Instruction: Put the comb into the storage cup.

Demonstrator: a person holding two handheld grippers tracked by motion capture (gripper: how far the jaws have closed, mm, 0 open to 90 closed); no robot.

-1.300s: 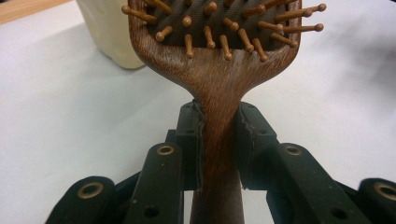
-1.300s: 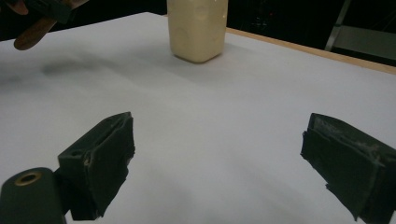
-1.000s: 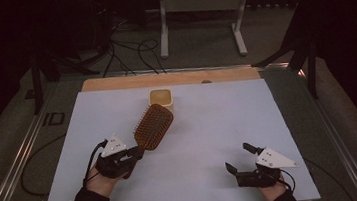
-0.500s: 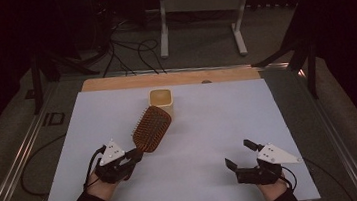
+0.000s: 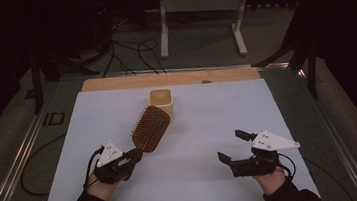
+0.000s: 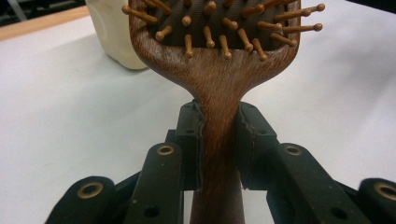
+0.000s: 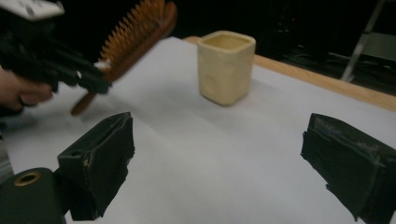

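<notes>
A brown wooden paddle hairbrush is held up off the white sheet, bristles upward and head tilted toward the cup. My left gripper is shut on its handle, both pads pressed against the neck just below the head. A cream square cup stands upright just beyond the brush head, also seen as the cup ahead of the right gripper. My right gripper hovers open near the front right of the sheet with nothing between its pads. The brush shows at the upper left of the right gripper view.
The white sheet covers the table, with a wooden strip along its far edge. Metal rails run down both sides. Beyond the table are cables and a white stand leg on the floor.
My left gripper has drawn back toward the front edge with the brush in it, and the brush head has come away from the cup. The right gripper has barely moved.
</notes>
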